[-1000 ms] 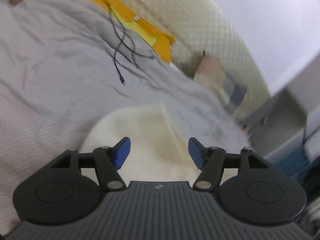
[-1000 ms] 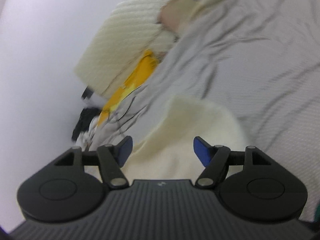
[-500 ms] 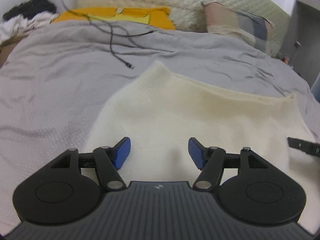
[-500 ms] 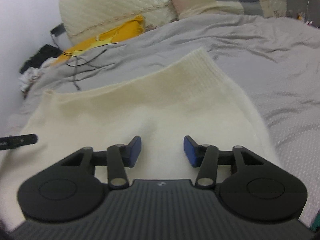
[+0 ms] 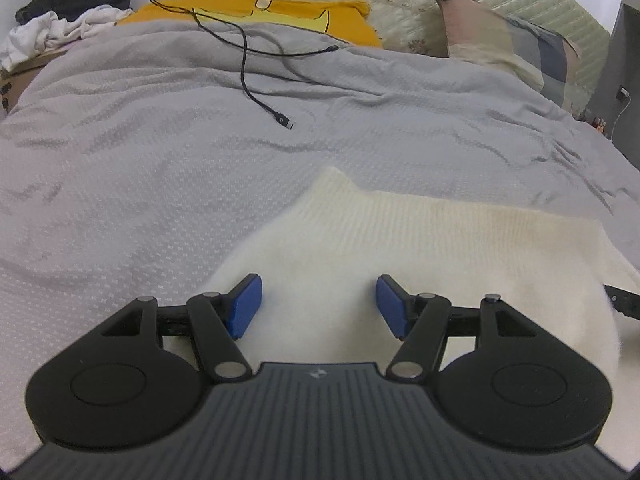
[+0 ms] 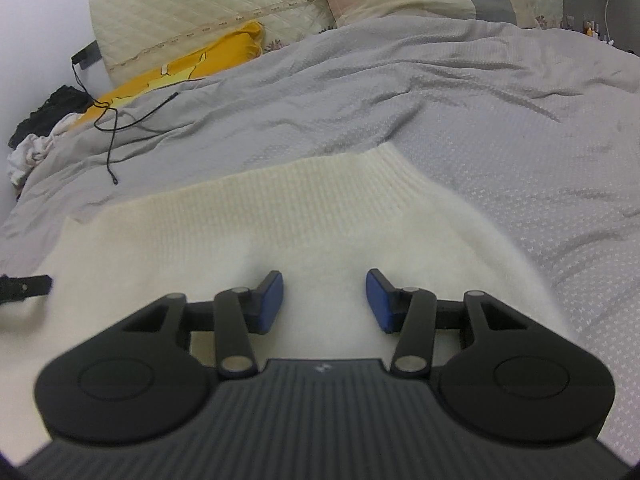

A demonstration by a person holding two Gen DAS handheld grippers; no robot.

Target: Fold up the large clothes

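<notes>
Your left gripper (image 5: 318, 306) has its blue pads spread wide with nothing between them, hovering low over a cream knit sweater (image 5: 420, 248) that lies flat on the grey bedspread (image 5: 160, 152). The sweater spreads under and ahead of the jaws: fuzzy and soft-looking close to you, with a ribbed band running across its far edge and a faint yellowish tint toward the right. Your right gripper (image 6: 325, 300) is parted too, a little less widely, and grips nothing; the same sweater (image 6: 280, 220) fills the space beneath and beyond its jaws, ribbed band farthest out. Whether either pad actually touches the knit is hard to tell from here. Far beyond the jaws, a black cable (image 5: 256, 80) trails across the bedspread toward a yellow pillow (image 5: 260, 12).
</notes>
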